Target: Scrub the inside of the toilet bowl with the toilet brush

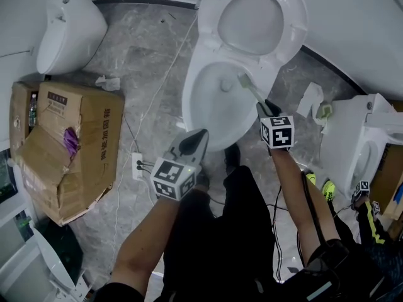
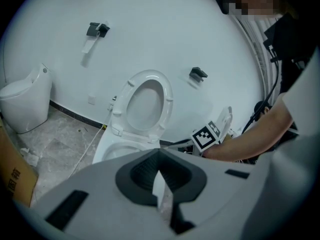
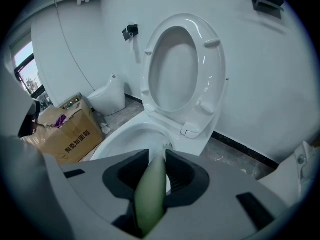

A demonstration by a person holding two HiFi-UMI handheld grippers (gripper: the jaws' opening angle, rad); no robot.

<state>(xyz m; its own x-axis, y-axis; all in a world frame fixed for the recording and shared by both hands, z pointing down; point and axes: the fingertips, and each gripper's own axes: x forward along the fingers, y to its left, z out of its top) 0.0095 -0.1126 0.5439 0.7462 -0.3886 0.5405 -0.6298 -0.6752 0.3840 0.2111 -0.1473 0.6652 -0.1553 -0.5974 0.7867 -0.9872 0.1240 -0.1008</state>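
Note:
A white toilet stands with its seat (image 1: 252,21) raised against the wall, and its bowl (image 1: 211,106) is open below it. My right gripper (image 1: 266,109) is at the bowl's right rim, shut on the pale green handle of the toilet brush (image 1: 250,88), whose head reaches over the rim into the bowl. In the right gripper view the handle (image 3: 152,189) fills the gap of that gripper (image 3: 156,156), bristles just past it above the bowl (image 3: 132,139). My left gripper (image 1: 192,143) hangs shut at the bowl's front edge, holding nothing (image 2: 160,156).
A torn cardboard box (image 1: 69,143) sits on the grey marble floor at left, with a second white toilet (image 1: 66,30) behind it. A white cable (image 1: 157,87) runs to a power strip (image 1: 136,165). Another white toilet (image 1: 359,143) and a second person (image 1: 371,231) are at right.

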